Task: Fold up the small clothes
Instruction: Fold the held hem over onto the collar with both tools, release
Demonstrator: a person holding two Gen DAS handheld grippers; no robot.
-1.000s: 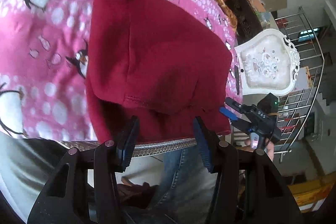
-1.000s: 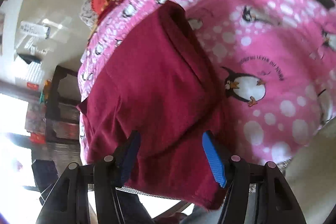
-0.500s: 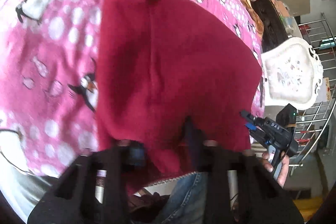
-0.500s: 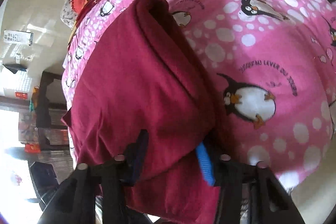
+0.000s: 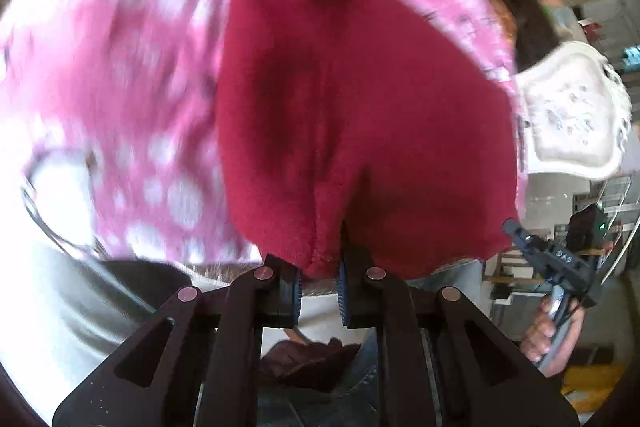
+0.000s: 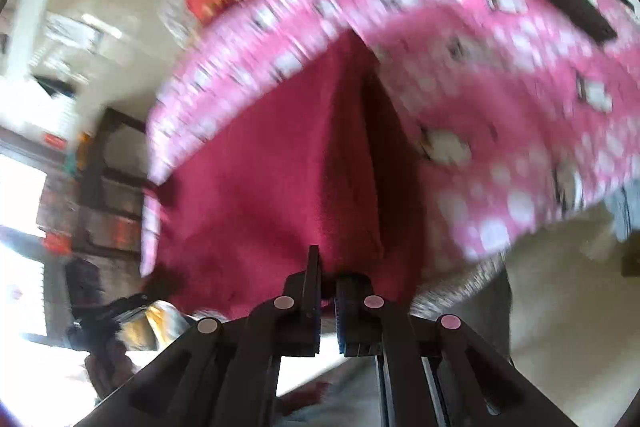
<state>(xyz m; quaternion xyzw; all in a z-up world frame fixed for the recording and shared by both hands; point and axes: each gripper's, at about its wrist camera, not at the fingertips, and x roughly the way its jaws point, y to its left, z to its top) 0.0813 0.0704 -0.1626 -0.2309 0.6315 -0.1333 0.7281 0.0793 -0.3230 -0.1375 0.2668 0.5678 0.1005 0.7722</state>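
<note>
Pink penguin blanket (image 5: 132, 115) is carrying the red garment (image 5: 360, 115); left gripper (image 5: 318, 269) and right gripper (image 6: 328, 285), having just been closing, are pinching its near hem; lifting both evenly should keep the fold straight

- Pink penguin-print blanket (image 5: 132, 99): motion-smeared in both my wrist views; I cannot read its figures.
- Dark red garment (image 5: 360, 131): near hem pinched between my left gripper's (image 5: 319, 281) pads, so hidden there.
- Right gripper (image 6: 328, 303): the bunched garment edge hides its fingertip contact.
- Window area, right view: overexposed.
</note>
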